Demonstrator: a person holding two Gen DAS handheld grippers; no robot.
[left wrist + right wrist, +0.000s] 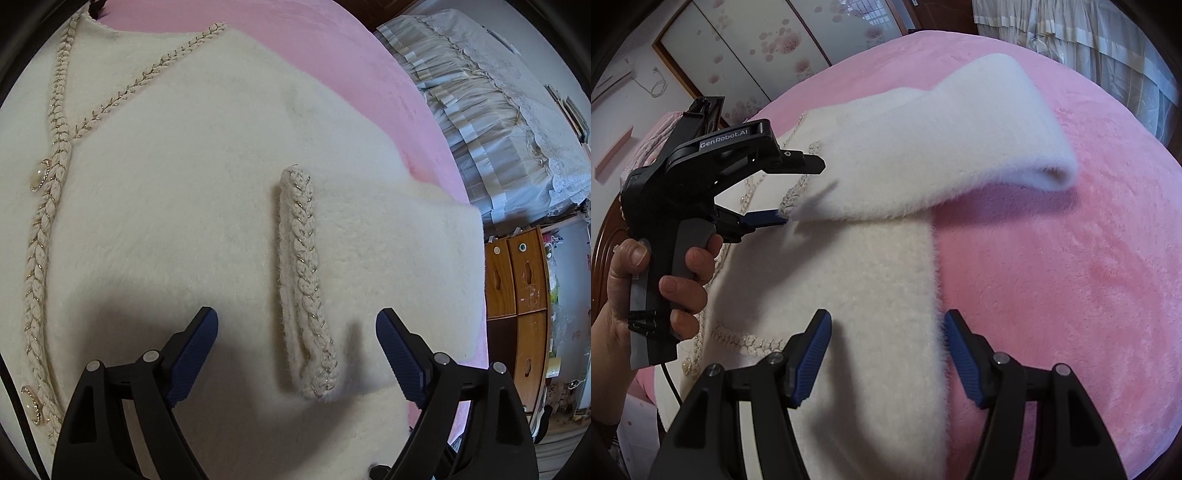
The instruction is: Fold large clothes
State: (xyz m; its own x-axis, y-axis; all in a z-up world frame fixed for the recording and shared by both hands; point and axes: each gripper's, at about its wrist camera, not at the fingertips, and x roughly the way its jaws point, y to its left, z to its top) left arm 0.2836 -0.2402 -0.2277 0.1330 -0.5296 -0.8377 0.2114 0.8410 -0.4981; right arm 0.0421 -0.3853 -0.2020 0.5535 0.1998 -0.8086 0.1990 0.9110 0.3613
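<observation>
Cardigan sleeve lies folded across the body, its cuff between the left fingers

Cream fluffy knit cardigan [155,206] with braided gold-flecked trim and pearl buttons lies spread flat on a pink plush bed cover [1071,277]. One sleeve [923,147] is folded in across the chest. It runs from its bent fold near the garment's right edge back toward the middle, so its long axis lies crosswise to the body.

In the left wrist view, the sleeve's braided cuff [303,273] runs lengthwise away from the camera. Its near end sits between and just ahead of the two blue-padded tips of the left gripper [296,325]. These fingers stand wide apart, one on each side of the cuff, and neither pad presses on it. They hold nothing. In the right wrist view the same tool, gripped by a person's hand [665,280], points at the cuff end from the side with its fingers spread; whether the lower pad brushes the fabric cannot be told.

The right gripper [886,325] hovers over the cardigan's straight side edge [934,295]. That edge runs away from the camera, between the two pads. These fingers are also parted and empty, with cream knit under the left pad and pink cover under the right.

Judging by position, the left hand is nearer the cuff and the right hand nearer the side edge, which looks like the next part to fold inward.
</observation>
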